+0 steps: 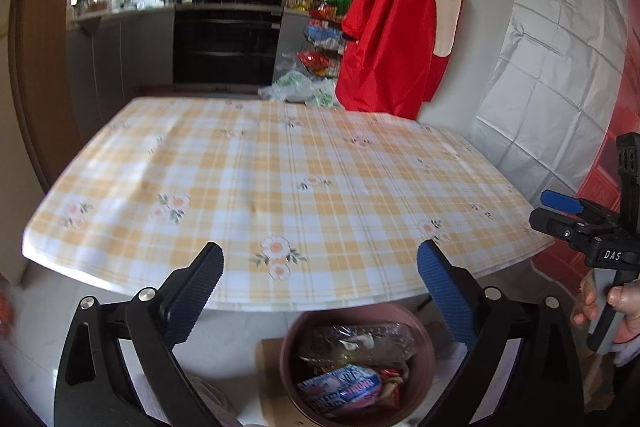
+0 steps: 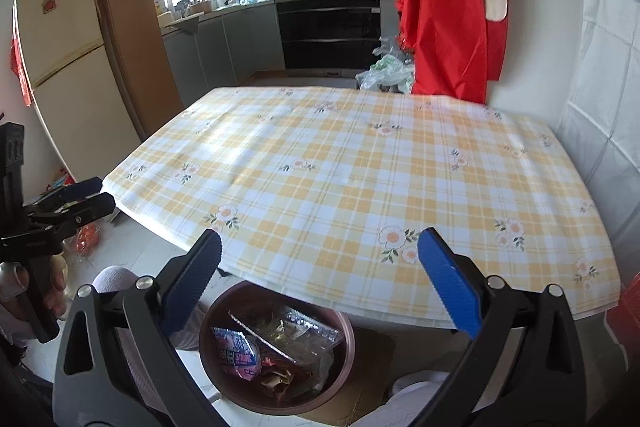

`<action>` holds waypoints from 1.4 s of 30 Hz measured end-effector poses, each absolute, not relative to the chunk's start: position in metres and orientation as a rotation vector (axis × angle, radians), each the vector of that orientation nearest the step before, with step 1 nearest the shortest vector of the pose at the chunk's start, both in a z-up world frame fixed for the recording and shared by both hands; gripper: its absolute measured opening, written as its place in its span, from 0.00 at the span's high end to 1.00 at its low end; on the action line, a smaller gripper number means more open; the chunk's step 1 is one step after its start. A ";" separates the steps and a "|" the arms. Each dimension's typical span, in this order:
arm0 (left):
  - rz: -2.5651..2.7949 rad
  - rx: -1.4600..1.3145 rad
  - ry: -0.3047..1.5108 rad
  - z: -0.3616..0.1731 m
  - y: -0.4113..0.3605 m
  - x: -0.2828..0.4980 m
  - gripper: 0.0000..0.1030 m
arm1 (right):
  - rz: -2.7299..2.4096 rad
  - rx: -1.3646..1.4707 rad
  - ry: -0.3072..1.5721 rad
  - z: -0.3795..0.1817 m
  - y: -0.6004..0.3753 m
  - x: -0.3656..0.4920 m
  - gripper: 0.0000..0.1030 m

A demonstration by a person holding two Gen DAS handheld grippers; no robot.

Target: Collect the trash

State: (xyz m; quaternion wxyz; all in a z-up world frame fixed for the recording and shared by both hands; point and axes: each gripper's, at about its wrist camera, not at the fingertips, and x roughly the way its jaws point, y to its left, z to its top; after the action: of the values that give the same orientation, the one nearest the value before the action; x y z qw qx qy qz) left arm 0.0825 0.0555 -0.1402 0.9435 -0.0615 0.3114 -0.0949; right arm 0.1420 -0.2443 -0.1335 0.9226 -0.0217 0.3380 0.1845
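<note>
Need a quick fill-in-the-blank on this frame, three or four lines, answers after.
1. The pink-and-blue wrapper lies inside the round ____.
2. Both the left gripper and the right gripper have their jaws ____.
3. The tablecloth has a yellow check with a ____ print.
4. The apron hanging beyond the table is ____.

Answers: bin; open; flower; red
</note>
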 end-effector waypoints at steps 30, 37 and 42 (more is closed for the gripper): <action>-0.083 -0.030 0.463 -0.090 0.036 0.080 0.06 | 0.252 0.022 0.593 -0.099 -0.245 0.138 0.06; -0.071 -0.014 0.456 -0.088 0.034 0.079 0.06 | 0.238 0.021 0.590 -0.099 -0.247 0.137 0.06; -0.070 -0.010 0.454 -0.088 0.034 0.078 0.06 | 0.234 0.020 0.590 -0.099 -0.247 0.137 0.06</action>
State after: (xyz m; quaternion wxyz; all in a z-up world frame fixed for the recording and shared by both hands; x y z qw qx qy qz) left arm 0.0782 0.0335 -0.0876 0.9737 -0.0048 0.2251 -0.0347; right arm 0.1372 -0.2468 -0.0986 0.9501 0.0096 0.2900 0.1149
